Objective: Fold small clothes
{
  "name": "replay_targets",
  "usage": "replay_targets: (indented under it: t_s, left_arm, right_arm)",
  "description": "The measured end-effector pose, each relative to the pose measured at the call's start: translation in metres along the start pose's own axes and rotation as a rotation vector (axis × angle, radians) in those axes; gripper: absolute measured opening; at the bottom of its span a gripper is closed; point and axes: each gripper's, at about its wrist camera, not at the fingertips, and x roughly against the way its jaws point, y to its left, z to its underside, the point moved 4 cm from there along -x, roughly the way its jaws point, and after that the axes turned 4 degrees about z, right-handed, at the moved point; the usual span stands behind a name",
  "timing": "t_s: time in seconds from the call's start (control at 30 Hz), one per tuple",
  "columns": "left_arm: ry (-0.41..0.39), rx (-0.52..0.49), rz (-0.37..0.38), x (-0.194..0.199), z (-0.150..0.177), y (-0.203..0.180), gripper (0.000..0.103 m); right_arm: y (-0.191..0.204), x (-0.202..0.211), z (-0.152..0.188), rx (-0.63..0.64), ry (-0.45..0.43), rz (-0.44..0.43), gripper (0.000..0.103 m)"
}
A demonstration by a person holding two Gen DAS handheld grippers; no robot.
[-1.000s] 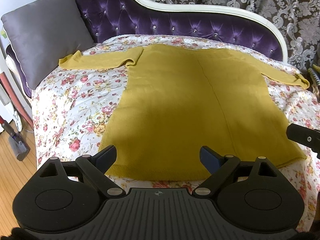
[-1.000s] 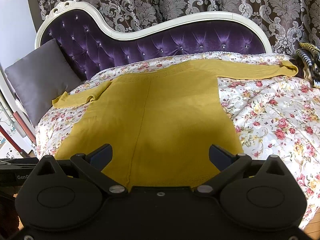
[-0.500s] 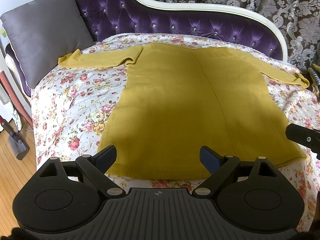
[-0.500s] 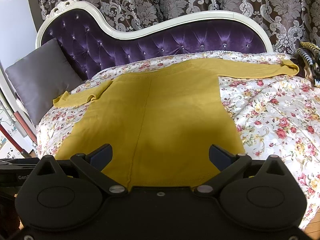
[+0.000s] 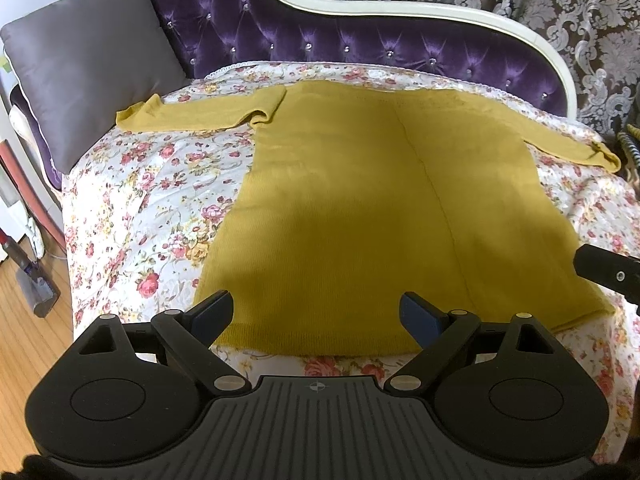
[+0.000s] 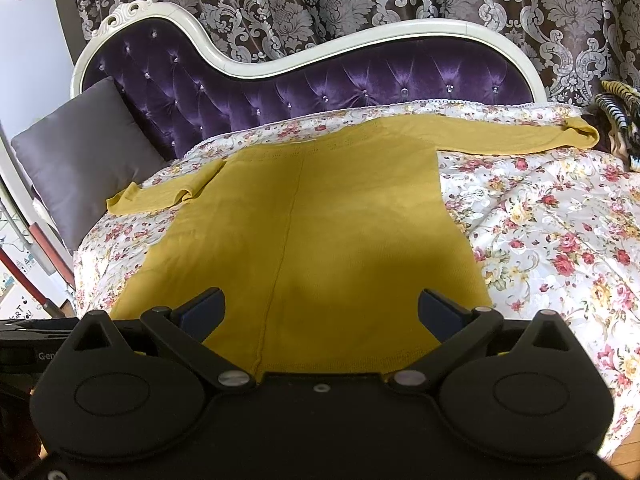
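A mustard yellow knit sweater (image 5: 372, 208) lies flat on a floral bedspread (image 5: 152, 200), hem toward me, both sleeves spread out sideways. It also shows in the right wrist view (image 6: 312, 232). My left gripper (image 5: 318, 314) is open and empty, hovering just above the hem. My right gripper (image 6: 320, 312) is open and empty, above the hem a little to the right. Part of the right gripper (image 5: 608, 270) shows at the right edge of the left wrist view.
A purple tufted headboard (image 6: 320, 84) with a white frame runs behind the bed. A grey pillow (image 5: 84, 60) leans at the left end. Striped fabric (image 6: 618, 108) lies at the far right. Wooden floor (image 5: 28, 340) and a vacuum head lie to the left.
Both grippers have backed off or risen slightly; the sweater sits a little higher in the views. The sweater itself has not moved.
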Motion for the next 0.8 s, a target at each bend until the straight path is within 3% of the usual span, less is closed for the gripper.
replay_targets:
  t_s: [0.3,0.4,0.53,0.73,0.77,0.8]
  left_arm:
    - [-0.043,-0.162,-0.056,-0.007,-0.028,-0.018,0.091]
    - [-0.103,-0.179,-0.018,-0.009,-0.045,-0.025,0.091]
    - [-0.125,-0.178,0.038,-0.023,-0.066,-0.034,0.09]
    - [-0.121,-0.168,0.048,-0.059,-0.091,-0.038,0.089]
    - [-0.117,-0.164,0.05,-0.066,-0.094,-0.039,0.089]
    - [-0.112,-0.158,0.05,-0.071,-0.097,-0.038,0.088]
  right_arm:
    - [-0.026,-0.006,-0.026,-0.007,-0.095,0.021,0.102]
    - [-0.046,-0.012,-0.043,-0.003,-0.14,0.056,0.102]
    - [-0.079,-0.028,-0.067,-0.013,-0.185,0.067,0.102]
    - [-0.142,-0.076,-0.097,0.034,-0.128,0.259,0.101]
    - [-0.153,-0.083,-0.102,0.033,-0.121,0.287,0.099]
    - [-0.164,-0.091,-0.107,0.034,-0.114,0.315,0.089]
